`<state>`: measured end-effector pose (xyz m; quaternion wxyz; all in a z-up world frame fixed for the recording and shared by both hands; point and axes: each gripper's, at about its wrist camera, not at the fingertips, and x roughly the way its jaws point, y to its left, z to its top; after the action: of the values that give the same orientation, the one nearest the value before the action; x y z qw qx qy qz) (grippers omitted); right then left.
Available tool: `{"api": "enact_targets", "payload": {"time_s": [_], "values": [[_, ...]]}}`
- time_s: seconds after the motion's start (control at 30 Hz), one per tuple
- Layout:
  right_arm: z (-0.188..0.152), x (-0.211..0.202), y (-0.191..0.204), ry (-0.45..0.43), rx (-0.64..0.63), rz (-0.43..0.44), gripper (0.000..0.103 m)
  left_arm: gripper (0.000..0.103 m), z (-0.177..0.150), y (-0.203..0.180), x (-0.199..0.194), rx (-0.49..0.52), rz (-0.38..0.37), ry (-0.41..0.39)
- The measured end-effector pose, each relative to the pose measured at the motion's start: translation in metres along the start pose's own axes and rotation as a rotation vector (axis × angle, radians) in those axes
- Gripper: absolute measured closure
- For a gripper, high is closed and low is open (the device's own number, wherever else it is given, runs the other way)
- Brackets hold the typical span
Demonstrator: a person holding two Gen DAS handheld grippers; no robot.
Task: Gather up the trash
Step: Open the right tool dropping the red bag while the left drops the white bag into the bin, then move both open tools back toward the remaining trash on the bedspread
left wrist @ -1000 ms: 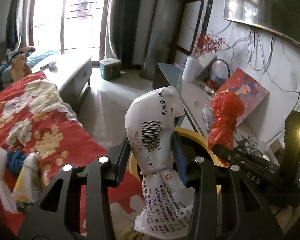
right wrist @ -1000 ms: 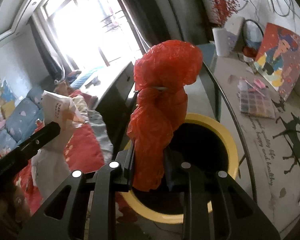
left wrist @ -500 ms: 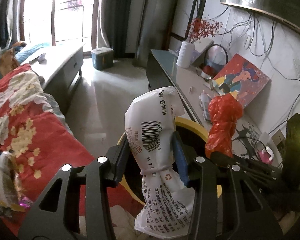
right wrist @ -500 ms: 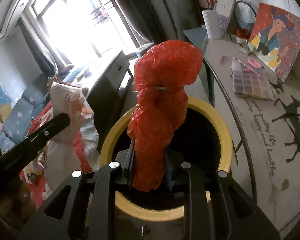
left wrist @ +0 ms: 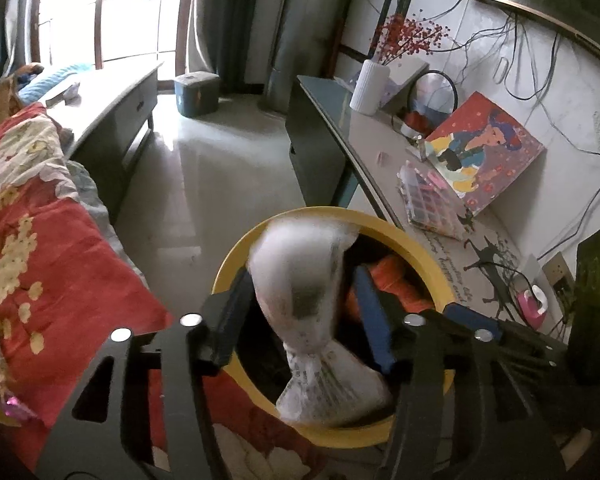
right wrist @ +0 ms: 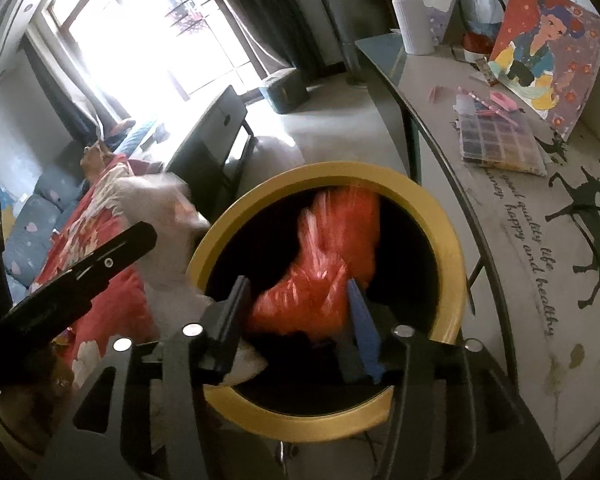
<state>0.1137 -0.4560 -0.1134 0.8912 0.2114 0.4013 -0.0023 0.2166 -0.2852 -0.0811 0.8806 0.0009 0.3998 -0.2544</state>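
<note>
A round bin with a yellow rim (left wrist: 236, 256) (right wrist: 452, 248) stands below both grippers. My left gripper (left wrist: 300, 312) is open; a white printed plastic bag (left wrist: 300, 280) is blurred between its spread fingers, dropping over the bin's rim. My right gripper (right wrist: 296, 312) is open; a red plastic bag (right wrist: 332, 264) is blurred and falling inside the bin's dark mouth. The red bag also shows in the left wrist view (left wrist: 396, 276) inside the bin. The left gripper (right wrist: 100, 268) and white bag (right wrist: 168, 232) show at left in the right wrist view.
A bed with a red flowered quilt (left wrist: 32, 248) is at the left. A glass-topped desk (left wrist: 380, 148) with a painting (left wrist: 484, 152), bead box (right wrist: 500, 140) and white vase (left wrist: 368, 88) is at the right. A low cabinet (left wrist: 116, 104) and small bin (left wrist: 196, 92) stand further off.
Both grippers have opened over the bin. The white bag and the red bag have slipped from the fingers and are dropping into the bin. Both grippers moved closer above it.
</note>
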Motion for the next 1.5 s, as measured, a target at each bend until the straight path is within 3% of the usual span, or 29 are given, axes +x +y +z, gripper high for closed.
{"api": "enact_targets", "payload": {"time_s": [0.33,0.47,0.53,1.13,1.5], "values": [[0.007,-0.021,0.008,-0.074,-0.010,-0.044,0.034,0.021,0.002,0.010,-0.032,-0.043,-0.013,-0.051],[0.008,-0.030,0.020,-0.105,-0.038,-0.041,0.028,0.021,0.001,0.017,-0.049,-0.055,0.003,-0.074],[0.009,-0.035,0.027,-0.116,-0.055,-0.040,0.027,0.013,-0.001,0.021,-0.058,-0.058,0.021,-0.085],[0.003,-0.073,0.103,-0.192,-0.185,0.020,0.012,0.011,-0.013,0.059,-0.138,-0.139,0.111,-0.201],[-0.010,-0.080,0.143,-0.184,-0.258,0.084,0.011,0.011,-0.024,0.096,-0.180,-0.216,0.185,-0.272]]}}
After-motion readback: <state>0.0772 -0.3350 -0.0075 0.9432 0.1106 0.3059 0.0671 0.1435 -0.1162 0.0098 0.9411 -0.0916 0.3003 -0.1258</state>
